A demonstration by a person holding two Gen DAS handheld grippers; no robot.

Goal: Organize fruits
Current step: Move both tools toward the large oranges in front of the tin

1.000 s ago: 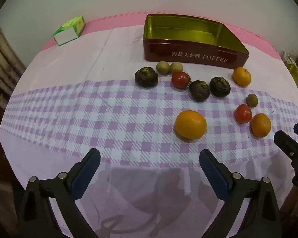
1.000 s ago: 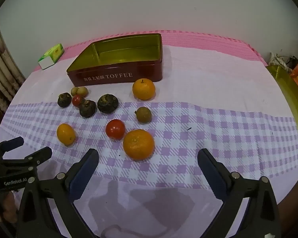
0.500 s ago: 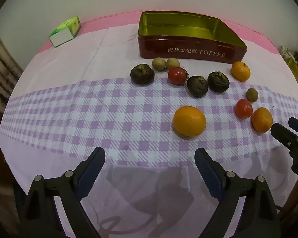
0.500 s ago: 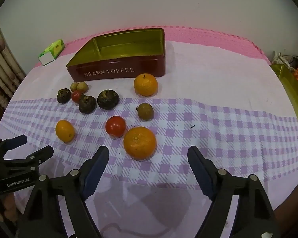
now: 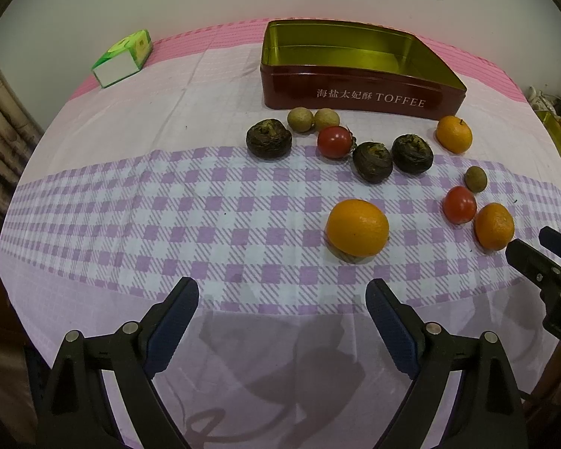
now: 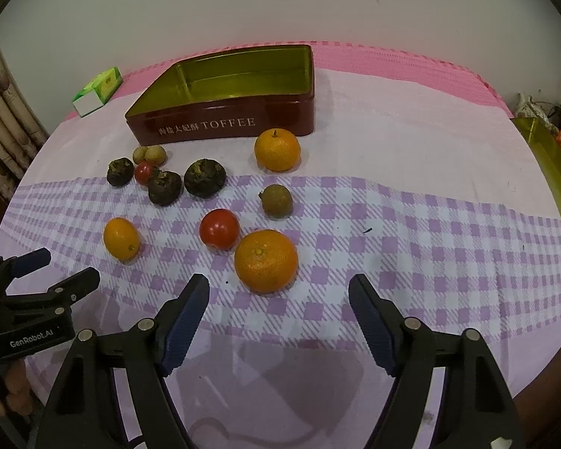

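Currently we hold both grippers low over the counter [image 5: 93, 172], fingers spread and empty: the left gripper [image 5: 282, 301] and right gripper [image 6: 279, 295]. Loose fruit lies just in front of the empty toffee tin [image 6: 224, 127]; the right gripper faces a large orange [image 6: 266, 261].

Loose fruits [image 5: 357, 232] scattered on cloth, before empty toffee tin [image 5: 359, 71]
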